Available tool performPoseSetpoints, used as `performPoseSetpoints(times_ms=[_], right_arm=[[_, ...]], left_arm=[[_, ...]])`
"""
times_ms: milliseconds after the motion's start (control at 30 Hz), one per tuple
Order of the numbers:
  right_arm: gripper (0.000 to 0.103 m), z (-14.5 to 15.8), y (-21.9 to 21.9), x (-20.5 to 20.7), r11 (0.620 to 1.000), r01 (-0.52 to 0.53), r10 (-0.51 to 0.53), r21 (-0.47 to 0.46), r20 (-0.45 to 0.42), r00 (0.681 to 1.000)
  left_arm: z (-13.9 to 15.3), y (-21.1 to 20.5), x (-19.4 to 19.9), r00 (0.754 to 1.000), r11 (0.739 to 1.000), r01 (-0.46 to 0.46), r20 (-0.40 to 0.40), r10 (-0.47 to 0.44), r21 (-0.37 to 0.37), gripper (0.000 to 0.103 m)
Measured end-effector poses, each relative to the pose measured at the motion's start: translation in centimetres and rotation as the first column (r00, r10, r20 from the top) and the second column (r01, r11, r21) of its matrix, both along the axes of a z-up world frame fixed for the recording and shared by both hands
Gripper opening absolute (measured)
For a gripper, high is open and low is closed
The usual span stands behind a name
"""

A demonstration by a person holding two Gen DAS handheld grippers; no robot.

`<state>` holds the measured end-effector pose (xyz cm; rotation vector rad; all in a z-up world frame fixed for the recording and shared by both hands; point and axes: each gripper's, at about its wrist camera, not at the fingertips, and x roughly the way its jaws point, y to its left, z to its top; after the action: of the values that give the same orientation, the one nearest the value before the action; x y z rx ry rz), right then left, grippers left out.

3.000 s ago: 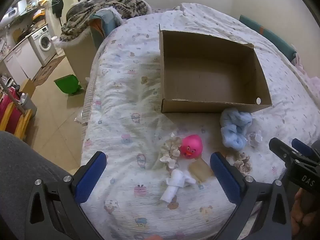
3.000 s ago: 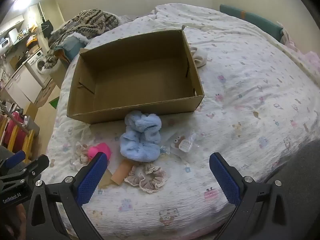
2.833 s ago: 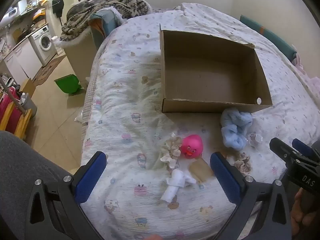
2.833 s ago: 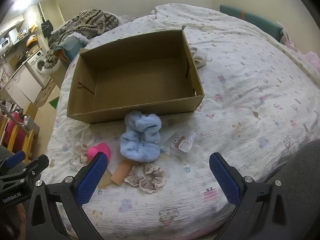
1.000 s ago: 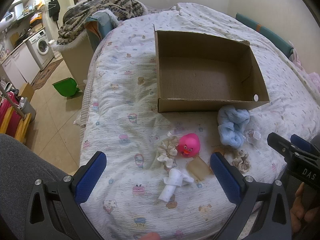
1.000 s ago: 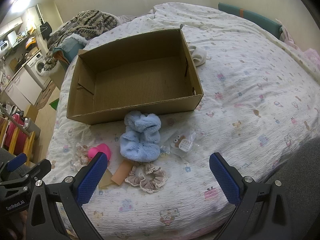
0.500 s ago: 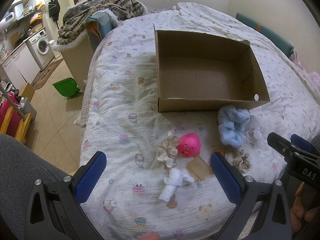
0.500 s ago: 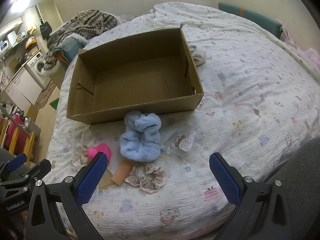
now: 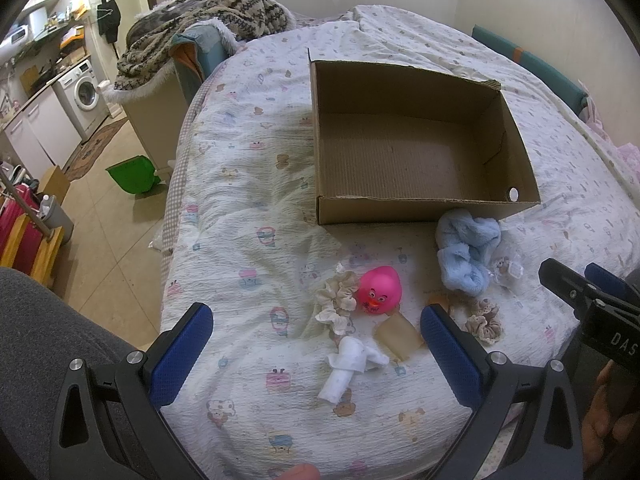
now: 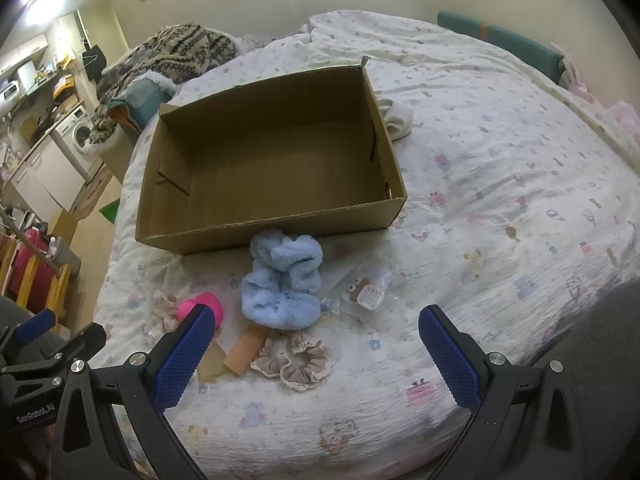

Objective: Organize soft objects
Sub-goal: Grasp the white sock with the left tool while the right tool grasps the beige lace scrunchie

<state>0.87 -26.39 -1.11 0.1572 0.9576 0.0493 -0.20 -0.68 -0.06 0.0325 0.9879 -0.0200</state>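
- The soft things lie loose on the bed (image 10: 500, 168), on a white quilt printed with small cartoon figures, all just in front of an open cardboard box (image 10: 264, 168) with nothing in it.
- A fluffy blue scrunchie (image 10: 282, 284) touches the box's near wall; a beige lace scrunchie (image 10: 294, 362) lies nearer the camera, with a tan sponge (image 10: 244, 350) just beside it.
- Left of these sit a pink rubber duck (image 9: 378, 290), a cream scrunchie (image 9: 336, 300) touching it, and a rolled white cloth (image 9: 350, 364) close by.
- A small clear plastic packet (image 10: 366, 292) lies to the right of the blue scrunchie.
- Both tools are spread wide and hold nothing: the left tool (image 9: 316, 348) hovers over the duck group, the right tool (image 10: 316, 344) over the scrunchies.
- Beyond the bed are a patterned blanket (image 9: 200, 20), a washing machine (image 9: 86, 94) and a green bin (image 9: 134, 174) on the tiled floor.
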Motion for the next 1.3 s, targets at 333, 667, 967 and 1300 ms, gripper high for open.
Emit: performPoseSetpoints(times_ms=[333, 667, 967, 1300], right_arm=[[0.103, -0.2, -0.2, 0.2, 1.0, -0.006, 0.006, 0.03, -0.017, 1.0], [0.103, -1.2, -1.2, 0.7, 0.996, 0.027, -0.021, 0.088, -0.074, 0.997], [0.103, -1.5, -1.3, 0.9, 0.995, 0.028, -0.019, 0.1, -0.094, 0.995], [0.103, -4.5, -2.3, 2.7, 0.964, 0.038, 0.037, 0.264, -0.273, 0.961]], left_arm=[[-0.5, 1.5, 1.7, 0.995, 0.999, -0.029, -0.094, 0.025, -0.035, 0.103], [-7.8, 1.6, 4.3, 0.897, 0.991, -0.029, -0.441, -0.031, -0.128, 0.083], [-11.4, 1.1, 3.8, 0.854, 0.984, -0.027, -0.516, -0.069, -0.176, 0.029], [-6.8, 3.3, -0.5, 0.904, 0.972, -0.012, -0.419, -0.09, -0.235, 0.016]])
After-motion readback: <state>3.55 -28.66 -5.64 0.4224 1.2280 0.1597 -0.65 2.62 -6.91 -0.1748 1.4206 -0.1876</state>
